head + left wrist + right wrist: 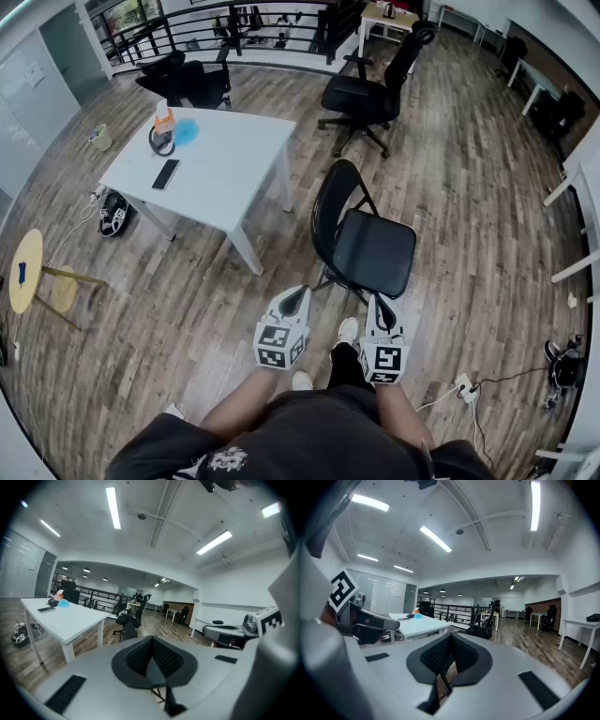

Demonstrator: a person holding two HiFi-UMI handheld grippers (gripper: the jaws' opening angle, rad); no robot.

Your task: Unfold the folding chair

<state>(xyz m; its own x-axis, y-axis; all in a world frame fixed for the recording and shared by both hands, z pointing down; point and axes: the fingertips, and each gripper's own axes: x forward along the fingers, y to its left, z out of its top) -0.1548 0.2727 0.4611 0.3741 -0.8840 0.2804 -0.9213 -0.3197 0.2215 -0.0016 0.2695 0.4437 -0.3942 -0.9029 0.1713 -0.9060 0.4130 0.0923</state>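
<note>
— What stands on the brown wood-plank floor (469, 187)?
— A white rectangular table (234, 192), a black folding chair (370, 251) standing open near it, and a black wheeled office chair (361, 94) farther off.
— And on the table?
— A flat black phone (166, 173) and a crumpled blue thing (186, 131).

The folding chair (367, 248) is showing solid black at centre frame, and the surface (225, 173) is gleaming plain white at upper left. The left gripper (298, 292) and right gripper (382, 302) are wearing pale grey with black-and-white square markers. The floor (469, 187) is running in brown-grey wood grain.
</note>
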